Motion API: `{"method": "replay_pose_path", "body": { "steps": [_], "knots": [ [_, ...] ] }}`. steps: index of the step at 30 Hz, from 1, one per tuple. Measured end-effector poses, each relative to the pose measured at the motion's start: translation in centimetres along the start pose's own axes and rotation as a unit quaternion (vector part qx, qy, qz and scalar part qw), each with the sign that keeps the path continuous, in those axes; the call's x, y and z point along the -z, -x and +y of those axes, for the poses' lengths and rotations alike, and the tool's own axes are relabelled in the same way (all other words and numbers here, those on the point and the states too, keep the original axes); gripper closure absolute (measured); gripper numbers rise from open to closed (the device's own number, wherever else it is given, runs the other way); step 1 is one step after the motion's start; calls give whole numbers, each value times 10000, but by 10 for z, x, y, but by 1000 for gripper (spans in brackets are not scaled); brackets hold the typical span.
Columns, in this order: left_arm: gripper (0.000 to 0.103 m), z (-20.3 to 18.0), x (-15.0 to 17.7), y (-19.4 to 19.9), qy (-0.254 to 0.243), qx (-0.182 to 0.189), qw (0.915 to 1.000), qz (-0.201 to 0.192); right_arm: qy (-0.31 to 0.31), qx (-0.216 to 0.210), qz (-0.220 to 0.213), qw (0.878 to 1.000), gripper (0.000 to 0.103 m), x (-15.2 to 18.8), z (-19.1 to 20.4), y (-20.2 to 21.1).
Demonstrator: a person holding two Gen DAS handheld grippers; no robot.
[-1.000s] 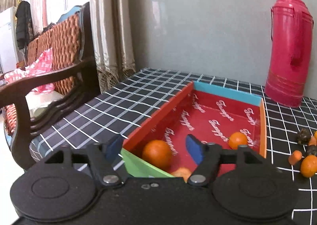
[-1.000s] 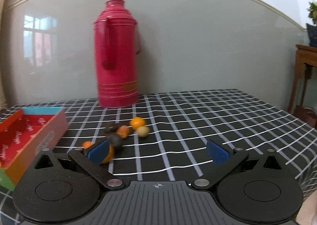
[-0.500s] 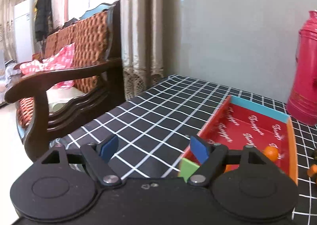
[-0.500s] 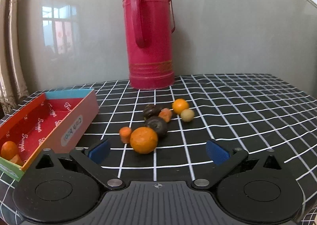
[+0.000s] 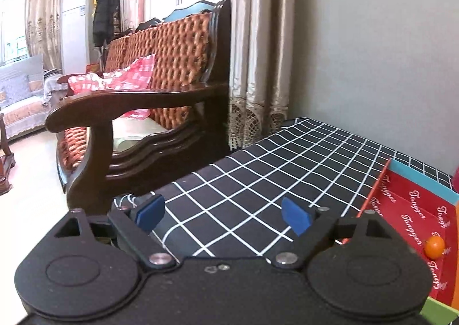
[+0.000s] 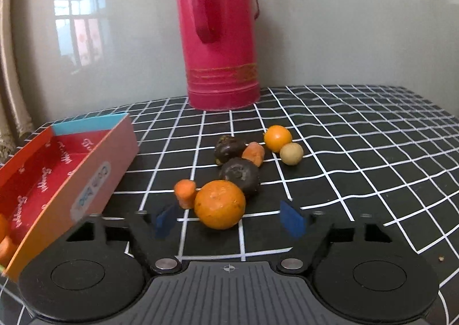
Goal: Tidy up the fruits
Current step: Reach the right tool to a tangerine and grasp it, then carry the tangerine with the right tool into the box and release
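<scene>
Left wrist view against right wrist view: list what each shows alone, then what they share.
Only the left wrist view: a wooden sofa, curtains, and the left gripper, its jaws opening over bare cloth.
Only the right: a red thermos, the loose fruit pile, and the right gripper, jaws closing around a large orange.
Both: the red box and checked tablecloth.

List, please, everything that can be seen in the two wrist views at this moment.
large orange: 1, orange, between the right gripper's pads, untouched
small orange: 1, orange, far end of the pile
yellowish fruit: 1, beside it
dark fruits: 2, brown-black, mid-pile
carrot pieces: 2, orange, in the pile
box: 1, red, left; holds orange fruit
thermos: 1, red, by the wall
tablecloth: 1, black checked
sofa: 1, wooden
left gripper: opening, nothing between
right gripper: closing
</scene>
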State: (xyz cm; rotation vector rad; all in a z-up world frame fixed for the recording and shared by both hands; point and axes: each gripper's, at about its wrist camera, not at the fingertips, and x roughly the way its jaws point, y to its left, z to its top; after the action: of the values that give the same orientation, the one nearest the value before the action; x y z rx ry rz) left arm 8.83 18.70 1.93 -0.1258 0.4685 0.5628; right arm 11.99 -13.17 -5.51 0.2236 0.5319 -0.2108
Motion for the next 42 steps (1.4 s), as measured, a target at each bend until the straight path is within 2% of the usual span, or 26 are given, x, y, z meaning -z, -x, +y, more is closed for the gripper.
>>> {"method": "replay_pose_path", "body": {
  "steps": [4,6,7,8,12,15,20,27,32,38,41,42],
  "knots": [
    [20,3,0,-1,-66,-45,10000,11,-229,27,96,9997,32,-3,-7,-8],
    [20,4,-1,-2,-76,-59,10000,13,-240,-33,100,9997,49,-4,-7,-10],
    [19,4,-1,-2,-80,-60,9999,11,-239,-88,85,9996,54,-4,-6,-10],
    [19,4,0,-2,-86,-63,9999,10,-209,-166,67,9996,64,-4,-5,-10],
    [19,3,0,-2,-88,-84,9999,11,29,-153,-12,9999,64,-2,4,-6],
    [18,7,-1,-3,-7,-119,9999,44,-16,-337,-61,9994,64,-2,4,-1],
    [18,15,-2,-7,171,-262,9994,161,106,-769,-391,9962,64,-3,13,16],
    [18,19,-2,-8,198,-377,9988,233,304,-1830,-765,9797,64,-6,32,38],
    [17,18,-2,-8,183,-398,9988,233,700,-2417,-745,9650,64,0,54,47],
    [17,15,-1,-7,137,-368,9990,226,1104,-2766,-656,9524,64,10,71,57],
    [17,14,-1,-7,126,-376,9990,209,1263,-2710,-686,9518,64,13,79,58],
    [17,14,-2,-7,128,-383,9990,202,1287,-2699,-699,9517,60,14,80,59]
  ]
}}
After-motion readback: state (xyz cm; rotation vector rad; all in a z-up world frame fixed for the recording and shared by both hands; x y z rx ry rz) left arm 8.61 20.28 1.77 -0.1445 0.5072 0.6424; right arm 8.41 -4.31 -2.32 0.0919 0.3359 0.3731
